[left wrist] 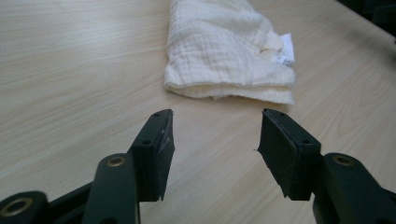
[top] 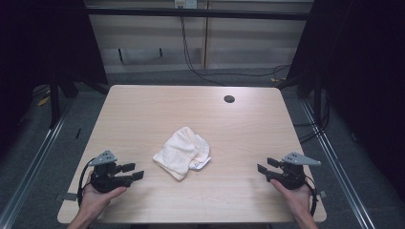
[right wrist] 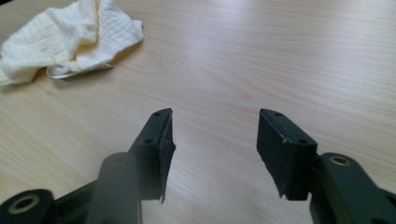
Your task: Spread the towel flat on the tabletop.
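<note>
Cream cloth (top: 182,152) lies crumpled and loosely folded mid-surface (top: 143,109), white tag at its right edge. Left hand-held gripper (top: 135,171) rests low near the front-left, jaws apart, nothing between, cloth just ahead. Right hand-held gripper (top: 265,166) front-right, jaws apart and empty, well clear of the cloth.

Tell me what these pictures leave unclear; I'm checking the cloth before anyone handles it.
- Label on the cloth: print too small, left gripper view.
- Cloth's far end: cut by the left edge, right gripper view.
- Layers inside the cloth: hidden by its own folds, high view.
</note>
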